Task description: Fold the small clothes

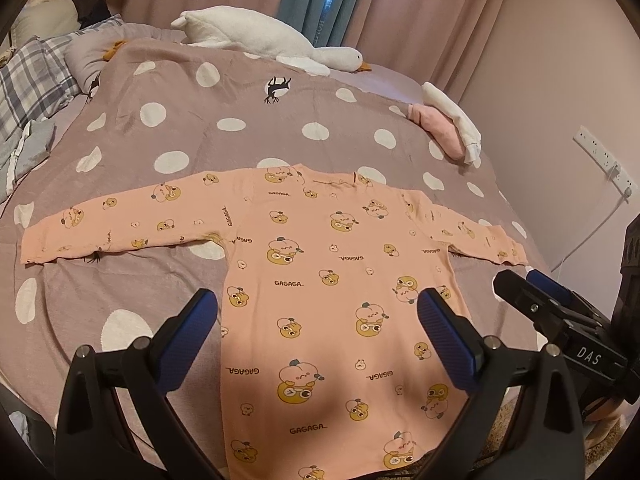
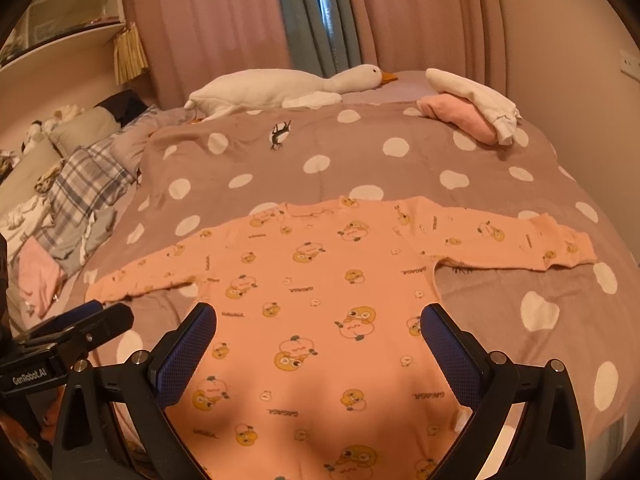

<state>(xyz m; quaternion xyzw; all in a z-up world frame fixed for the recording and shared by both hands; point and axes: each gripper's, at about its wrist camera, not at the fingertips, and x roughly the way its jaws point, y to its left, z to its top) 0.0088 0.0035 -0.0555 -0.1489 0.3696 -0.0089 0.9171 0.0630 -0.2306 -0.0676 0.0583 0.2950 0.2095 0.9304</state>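
A small pink long-sleeved shirt (image 1: 320,264) printed with yellow ducks lies flat on the bed, both sleeves spread out sideways, neck away from me. It also shows in the right wrist view (image 2: 328,280). My left gripper (image 1: 318,300) is open and empty, hovering above the shirt's lower body. My right gripper (image 2: 320,316) is open and empty, also above the lower body. The right gripper shows at the right edge of the left wrist view (image 1: 536,284); the left gripper shows at the left edge of the right wrist view (image 2: 92,316).
A mauve bedspread with white dots (image 1: 240,120) covers the bed. A white plush goose (image 1: 260,36) lies at the far edge. Folded pink and white clothes (image 1: 448,124) sit at the far right. Plaid cloth and loose clothes (image 2: 80,200) lie at the left. A wall (image 1: 560,100) is on the right.
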